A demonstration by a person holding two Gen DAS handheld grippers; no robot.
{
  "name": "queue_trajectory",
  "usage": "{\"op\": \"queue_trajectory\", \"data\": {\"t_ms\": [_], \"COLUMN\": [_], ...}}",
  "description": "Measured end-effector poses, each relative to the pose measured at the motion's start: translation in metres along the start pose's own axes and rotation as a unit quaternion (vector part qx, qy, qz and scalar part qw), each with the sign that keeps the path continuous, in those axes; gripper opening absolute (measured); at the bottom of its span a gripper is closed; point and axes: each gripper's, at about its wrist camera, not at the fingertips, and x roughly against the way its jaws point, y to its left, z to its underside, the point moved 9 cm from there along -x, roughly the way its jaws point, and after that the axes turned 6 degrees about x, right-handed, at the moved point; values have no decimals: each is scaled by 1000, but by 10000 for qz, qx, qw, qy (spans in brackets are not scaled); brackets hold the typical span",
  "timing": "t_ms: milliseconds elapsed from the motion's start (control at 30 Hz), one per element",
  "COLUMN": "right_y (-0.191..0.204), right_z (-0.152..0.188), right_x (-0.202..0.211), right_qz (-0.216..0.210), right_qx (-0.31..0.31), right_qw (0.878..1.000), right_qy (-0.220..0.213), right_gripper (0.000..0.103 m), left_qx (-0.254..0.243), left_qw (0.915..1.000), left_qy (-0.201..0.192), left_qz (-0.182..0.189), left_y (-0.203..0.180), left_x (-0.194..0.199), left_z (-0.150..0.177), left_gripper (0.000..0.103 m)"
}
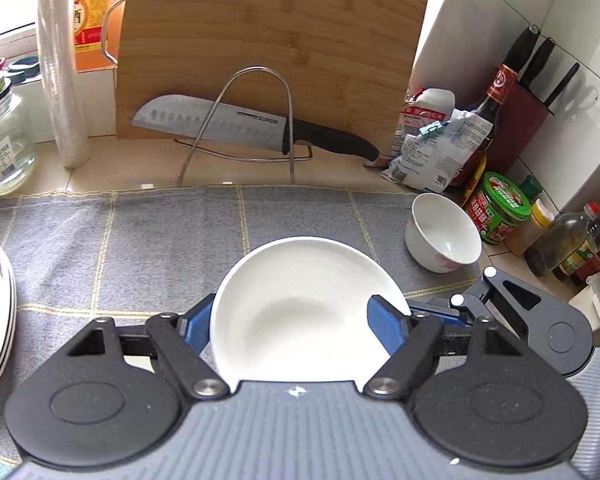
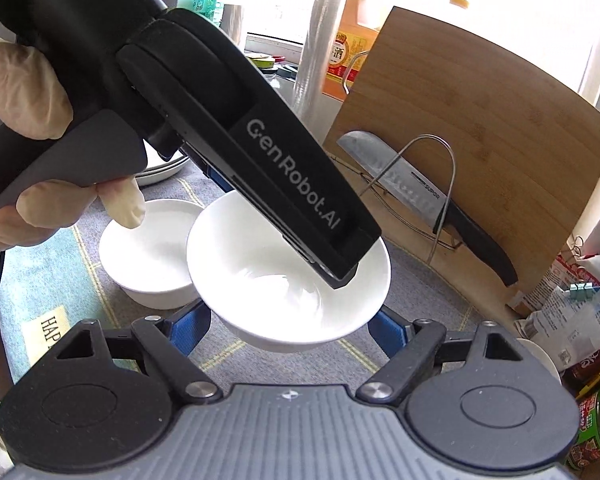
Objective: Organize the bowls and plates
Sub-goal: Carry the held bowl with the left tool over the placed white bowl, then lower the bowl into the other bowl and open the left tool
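White bowl (image 1: 300,304) sits clamped between the left gripper (image 1: 296,322) jaws, above the grey mat (image 1: 140,240). The right gripper (image 2: 290,330) jaws flank that bowl's underside; I cannot tell if they press. Another bowl (image 1: 442,236) stands at two o'clock.

Black hand-held gripper (image 1: 300,328), blue pads (image 1: 386,326)

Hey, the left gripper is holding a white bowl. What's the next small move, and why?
Probably carry the bowl in the left gripper across to the second bowl lying empty on the cloth, then ease it down inside. The two look the same shape and size, so nesting them seems the tidy step.
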Motion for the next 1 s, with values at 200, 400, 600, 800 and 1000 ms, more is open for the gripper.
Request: {"op": "queue_trajectory", "data": {"t_ms": [200, 400, 600, 800, 1000], "right_y": [26, 49, 69, 78, 87], "right_z": [-22, -39, -48, -49, -45], "right_x": [-9, -19, -29, -45, -58], "right_qz": [-59, -159, -306, -558, -603], "right_qx": [72, 159, 208, 64, 69], "right_qw": [10000, 9997, 9993, 9984, 9981], "right_qy": [-33, -72, -59, 15, 144], "right_gripper": [89, 89, 89, 89, 89], "left_qx": [44, 136, 249, 260, 328], "left_qw": [9999, 9996, 9992, 9992, 9990], "left_qy": [-87, -144, -112, 38, 141], "left_qz": [-116, -195, -276, -301, -252], "left_y": [28, 54, 79, 96, 104], "left_x": [17, 31, 35, 29, 22], "left_z": [3, 7, 13, 21, 28], "left_gripper": [78, 78, 78, 78, 78]}}
